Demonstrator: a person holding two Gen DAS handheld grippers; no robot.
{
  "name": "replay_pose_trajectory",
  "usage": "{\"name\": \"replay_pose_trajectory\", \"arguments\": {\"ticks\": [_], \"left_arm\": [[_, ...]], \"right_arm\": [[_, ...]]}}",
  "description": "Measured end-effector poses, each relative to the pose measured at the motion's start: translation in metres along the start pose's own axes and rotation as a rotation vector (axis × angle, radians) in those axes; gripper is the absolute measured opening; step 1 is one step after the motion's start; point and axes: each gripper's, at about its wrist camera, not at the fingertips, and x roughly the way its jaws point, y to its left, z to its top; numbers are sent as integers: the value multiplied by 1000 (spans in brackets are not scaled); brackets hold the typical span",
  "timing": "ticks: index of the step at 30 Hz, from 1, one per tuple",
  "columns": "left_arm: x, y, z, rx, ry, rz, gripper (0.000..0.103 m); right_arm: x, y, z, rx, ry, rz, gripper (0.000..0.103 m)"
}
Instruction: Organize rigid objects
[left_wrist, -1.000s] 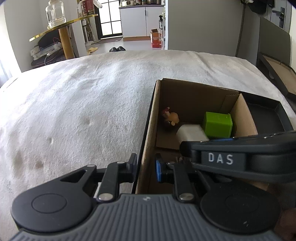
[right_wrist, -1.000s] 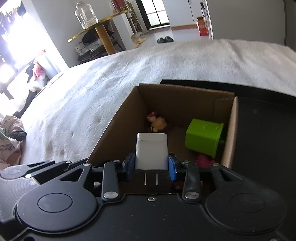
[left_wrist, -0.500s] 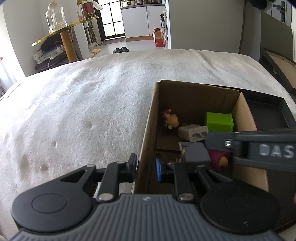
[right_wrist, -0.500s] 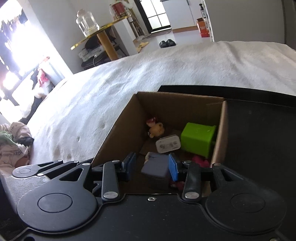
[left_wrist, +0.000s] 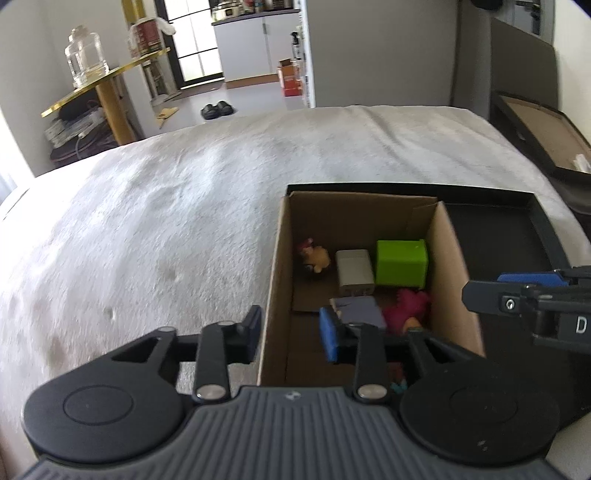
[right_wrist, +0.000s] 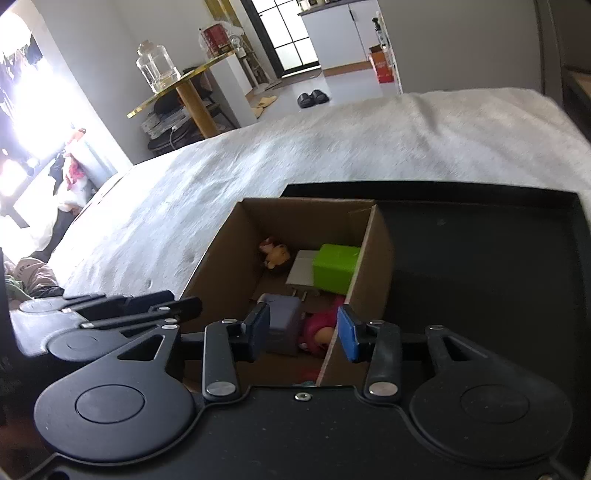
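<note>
Stuff sits loose in the open brown cardboard box (left_wrist: 369, 221) on the bed's fluffy white blanket (left_wrist: 166, 221). Left to right in the left wrist view: a small orange-and-red toy figure (left_wrist: 314, 255), a white rectangular plug-in charger (left_wrist: 354, 271) lying flat, a lime green plastic cube (left_wrist: 402, 263), with a grey-purple block (left_wrist: 360, 310) and a pink plush-looking toy (left_wrist: 406, 304) nearer the camera. The left tongs (left_wrist: 291, 328) straddle the box's left wall, jaws opening, pads not pressing it. The right tongs (right_wrist: 303, 328) are opening too, nothing gripped, hovering over the grey block and the box's right wall.

The charger's probably light, stiff and a bit slick, so grabbing across its flat sides and staying off the prongs looks smartest. The cube looks hard and easy to pinch on opposite faces.

Only readable writing: a white "D" on the right tongs' body, rest cut off.
</note>
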Motion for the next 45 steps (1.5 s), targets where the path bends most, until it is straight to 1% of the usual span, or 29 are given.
{"name": "replay_pose_trajectory", "arguments": {"ticks": [1,3,5,8,12,15,16,20,23,26,30,33,39,45], "left_arm": [[-2,-1,1,5,-1,-5,44],[-8,-3,2,21,-6,-14,50],[-13,-3,4,29,-5,-22,54],[-17,-5,8,37,7,-40,59],[-30,-9,13,66,-15,-51,70],[-43,-13,17,95,-44,-50,78],[-46,-14,17,103,-50,-53,80],[-59,-15,18,123,-63,-85,83],[-70,-15,16,142,-77,-94,85],[-81,-13,15,141,-87,-111,85],[-97,-9,12,143,-106,-121,86],[-105,-4,12,128,-106,-133,86],[-120,2,9,105,-101,-167,88],[-130,2,0,93,-94,-188,92]], "right_arm": [[-4,-2,0,4,-6,-1,43],[-11,-6,0,6,-20,-11,45],[-20,-9,0,5,-36,-25,50],[-33,-14,-1,4,-51,-45,53],[-48,-22,-1,8,-70,-66,58],[-60,-27,-2,10,-92,-80,66],[-64,-28,-2,11,-98,-83,70],[-80,-32,-4,14,-123,-104,82],[-91,-33,-7,13,-142,-101,85],[-102,-32,-9,-4,-154,-104,88],[-114,-27,-13,-22,-161,-90,89],[-122,-22,-13,-44,-169,-81,90],[-140,-15,-15,-64,-194,-68,98],[-149,-12,-19,-63,-188,-61,103]]}}
